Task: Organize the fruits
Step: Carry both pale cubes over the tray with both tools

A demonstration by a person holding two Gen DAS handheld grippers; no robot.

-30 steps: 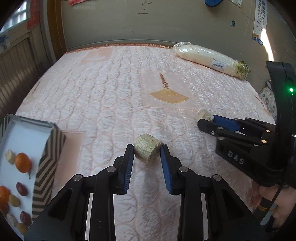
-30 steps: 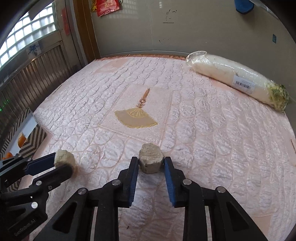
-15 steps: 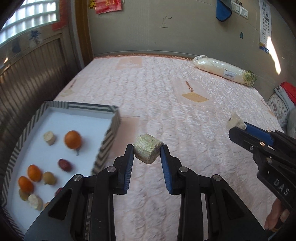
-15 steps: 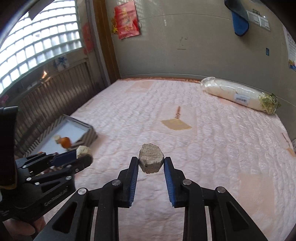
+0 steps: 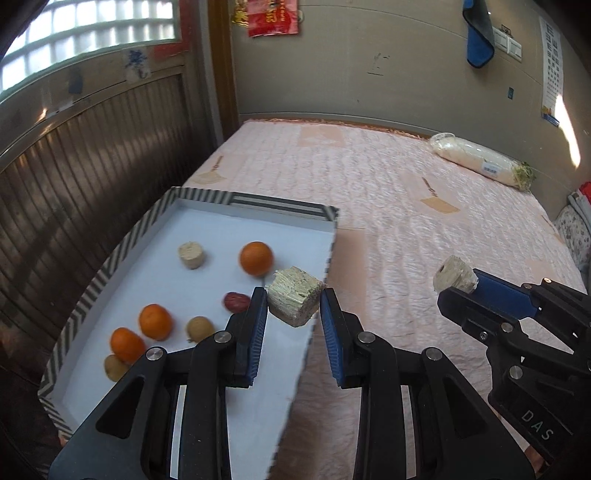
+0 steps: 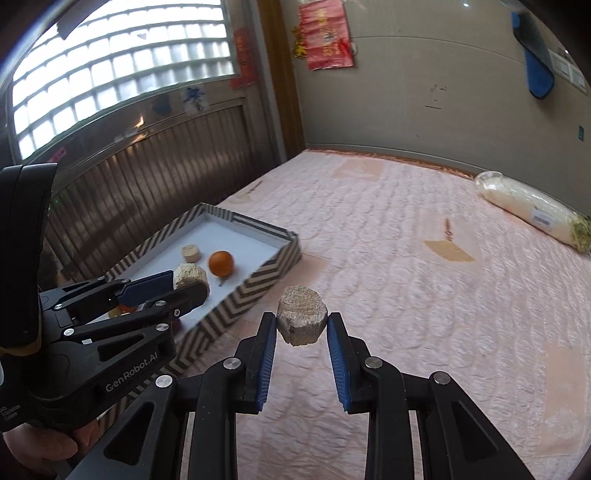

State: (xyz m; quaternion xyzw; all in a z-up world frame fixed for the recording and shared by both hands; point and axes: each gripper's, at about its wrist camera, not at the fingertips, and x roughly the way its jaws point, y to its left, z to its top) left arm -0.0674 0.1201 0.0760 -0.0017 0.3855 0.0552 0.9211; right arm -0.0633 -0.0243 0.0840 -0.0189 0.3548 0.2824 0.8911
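The left gripper (image 5: 293, 306) squeezes a pale chunk (image 5: 294, 301) over the striped tray (image 5: 110, 266), at the 4 o'clock side of an orange (image 5: 256, 258). The right gripper (image 6: 301, 326) pinches a round chunk (image 6: 303, 320) above the pink bed cover (image 6: 424, 295).

This is a bedroom in a home. A large bed (image 5: 424, 206) under a pink quilted cover fills the floor, with a wrapped bolster pillow (image 5: 480, 164) at its far side. A glass-block window (image 6: 122, 70), red paper decorations (image 6: 325, 35) and a blue cloth (image 5: 479, 35) hang on the plain walls.
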